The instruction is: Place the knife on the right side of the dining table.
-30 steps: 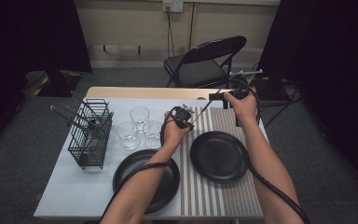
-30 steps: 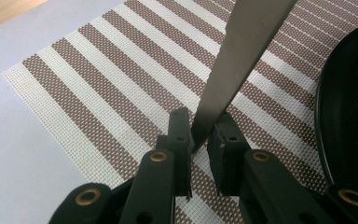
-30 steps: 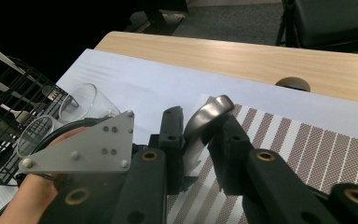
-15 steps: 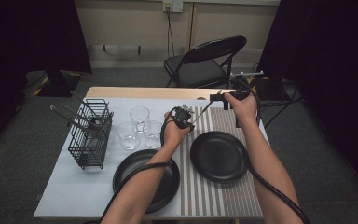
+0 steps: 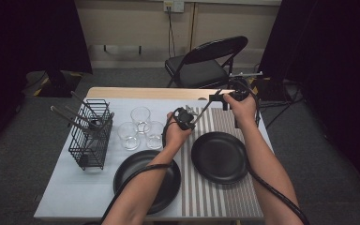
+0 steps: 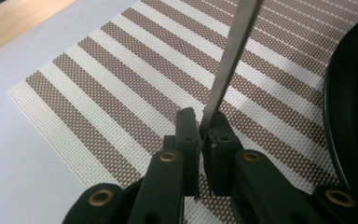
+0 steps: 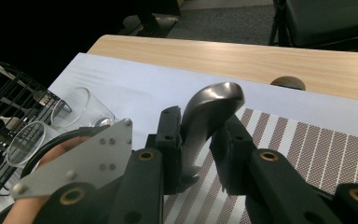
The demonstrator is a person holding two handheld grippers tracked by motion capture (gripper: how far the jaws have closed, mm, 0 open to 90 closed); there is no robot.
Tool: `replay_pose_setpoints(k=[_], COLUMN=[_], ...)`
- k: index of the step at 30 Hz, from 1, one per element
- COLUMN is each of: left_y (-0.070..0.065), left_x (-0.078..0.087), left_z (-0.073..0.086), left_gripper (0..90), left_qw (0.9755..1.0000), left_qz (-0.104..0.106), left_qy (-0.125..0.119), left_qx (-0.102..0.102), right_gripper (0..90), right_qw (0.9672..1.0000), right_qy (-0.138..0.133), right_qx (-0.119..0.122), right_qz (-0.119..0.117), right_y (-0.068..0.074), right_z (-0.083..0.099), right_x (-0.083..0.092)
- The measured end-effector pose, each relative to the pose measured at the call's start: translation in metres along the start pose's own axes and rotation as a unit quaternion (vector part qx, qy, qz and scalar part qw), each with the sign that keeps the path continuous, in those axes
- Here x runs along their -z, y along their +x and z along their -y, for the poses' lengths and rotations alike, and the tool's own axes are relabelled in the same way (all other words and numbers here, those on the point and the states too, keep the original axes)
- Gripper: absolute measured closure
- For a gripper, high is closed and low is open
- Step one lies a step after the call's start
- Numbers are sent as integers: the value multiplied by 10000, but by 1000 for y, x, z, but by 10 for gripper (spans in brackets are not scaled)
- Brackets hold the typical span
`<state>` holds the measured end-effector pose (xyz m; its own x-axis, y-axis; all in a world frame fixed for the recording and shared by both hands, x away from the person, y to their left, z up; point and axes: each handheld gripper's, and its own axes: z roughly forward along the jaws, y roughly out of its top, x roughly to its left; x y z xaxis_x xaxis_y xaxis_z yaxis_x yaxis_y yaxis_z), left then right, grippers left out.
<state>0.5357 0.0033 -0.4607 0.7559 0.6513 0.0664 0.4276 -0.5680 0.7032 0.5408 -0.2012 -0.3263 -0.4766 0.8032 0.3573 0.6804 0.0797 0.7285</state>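
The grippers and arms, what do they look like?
Both grippers, left and right, have black jaws on black links with brass-coloured pivot rings. A grey three-cornered plate with small screws shows in the right gripper view. Thick black cables trail along bare, sleeveless forearms.

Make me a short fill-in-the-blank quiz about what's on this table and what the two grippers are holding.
Both grippers hold one metal ____.
The left gripper pinches its thin ____.
The right gripper grips the end with the ____.
The number of clear glasses beside the wire rack is ____.

Missing words: spoon; handle; bowl; three
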Motion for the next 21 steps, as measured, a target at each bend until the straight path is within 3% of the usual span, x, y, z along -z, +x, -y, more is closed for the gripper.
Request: replay_pose_setpoints(k=[9, 11, 16, 21], left_y=[-2, -3, -3, -2], left_x=[0, 0, -1, 0], left_z=[-1, -2, -2, -2], left_gripper=[885, 894, 896, 897], left_qw=[9995, 9998, 9994, 9995], left_qz=[-21, 47, 44, 130], left_qy=[42, 37, 122, 128], left_qx=[-317, -191, -327, -271], right_gripper=[735, 727, 700, 655], right_qw=[10000, 9999, 9999, 9999], right_qy=[8, 44, 48, -5], right_qx=[-74, -46, -98, -130], right_qz=[66, 94, 87, 113], right_y=[-5, -5, -7, -10], right_z=[2, 3, 6, 8], right_x=[-2, -4, -7, -4])
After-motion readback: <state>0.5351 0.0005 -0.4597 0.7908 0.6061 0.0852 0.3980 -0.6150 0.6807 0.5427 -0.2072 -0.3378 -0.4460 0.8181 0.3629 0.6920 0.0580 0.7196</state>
